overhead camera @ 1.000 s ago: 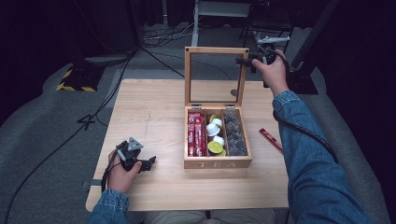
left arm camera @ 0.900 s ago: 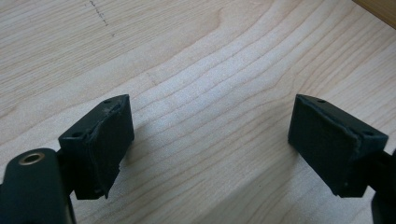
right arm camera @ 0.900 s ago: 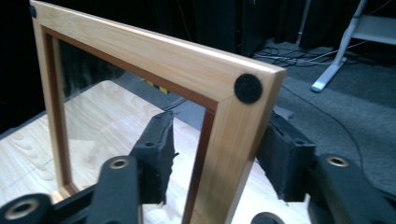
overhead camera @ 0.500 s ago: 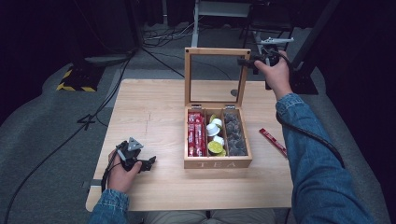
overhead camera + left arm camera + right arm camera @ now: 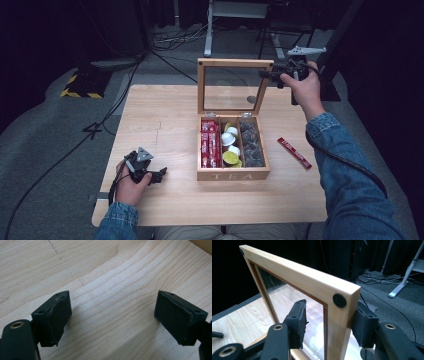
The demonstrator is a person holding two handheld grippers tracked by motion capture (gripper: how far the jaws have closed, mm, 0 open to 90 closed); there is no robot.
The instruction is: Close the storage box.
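Near the table's point(image 5: 165, 120) front-left corner, my left gripper point(image 5: 159, 176) rests low over bare light wood, its jaws spread wide with nothing between them. Toward the table's middle sits the open wooden box marked TEA point(image 5: 233, 174), holding red sachets, round capsules and dark pouches. A red stick packet point(image 5: 294, 152) lies beside it toward the right edge. Farthest, my right gripper point(image 5: 267, 75) straddles the upright glass-paned wooden lid's point(image 5: 312, 282) side rail, one jaw visibly apart from it.
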